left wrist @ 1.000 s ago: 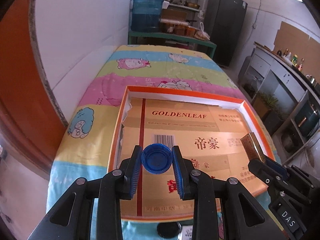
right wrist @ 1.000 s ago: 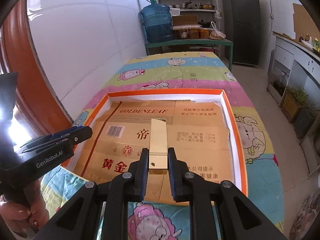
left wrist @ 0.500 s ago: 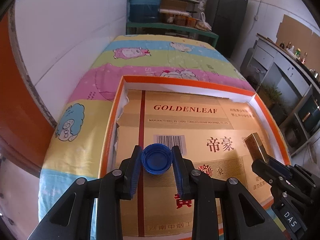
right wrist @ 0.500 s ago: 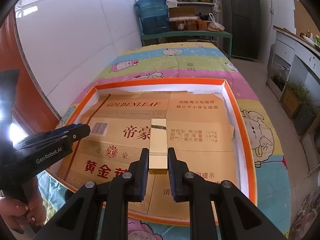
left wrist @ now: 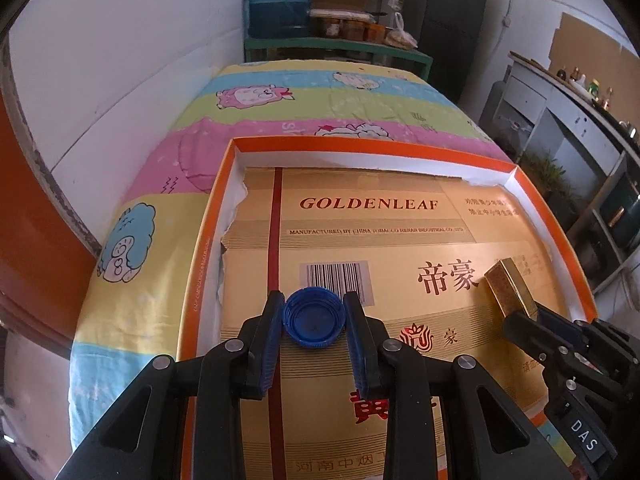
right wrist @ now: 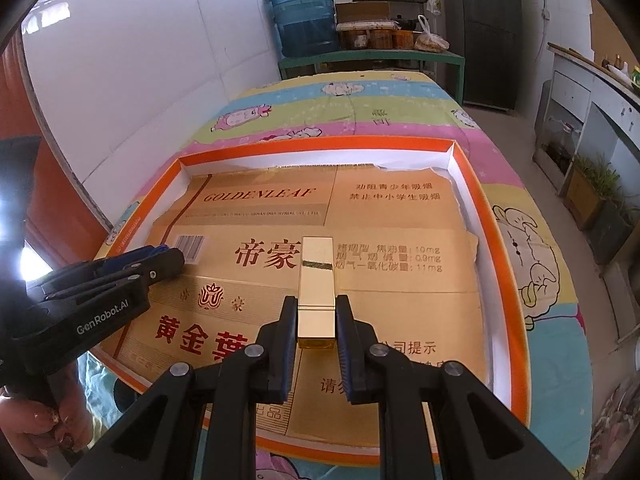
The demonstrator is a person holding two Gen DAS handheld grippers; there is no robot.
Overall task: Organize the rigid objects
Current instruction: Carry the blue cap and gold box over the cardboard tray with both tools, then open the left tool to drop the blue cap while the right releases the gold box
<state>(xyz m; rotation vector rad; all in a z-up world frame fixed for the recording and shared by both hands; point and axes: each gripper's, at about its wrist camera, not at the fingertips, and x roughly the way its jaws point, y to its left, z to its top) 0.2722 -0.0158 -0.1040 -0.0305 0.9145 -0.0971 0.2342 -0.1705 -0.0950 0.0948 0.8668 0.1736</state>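
Fingers clenched on both sides: left gripper (left wrist: 313,312) pinches the blue cap (left wrist: 314,317) by its rim, right gripper (right wrist: 316,324) clamps the gold case (right wrist: 316,286), each over the orange tray (left wrist: 208,240), probably for setting down apart.

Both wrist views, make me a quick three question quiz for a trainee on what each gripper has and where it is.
1. What does the left gripper grip?
2. True or false: the right gripper is shut on a shiny gold rectangular bar.
3. Both grippers are over: A) the bare cartoon-print cloth; B) the orange-rimmed shallow box lined with flattened gold cardboard; C) the green shelf table.

Key:
1. A round blue plastic bottle cap, hollow side towards the camera.
2. True.
3. B.
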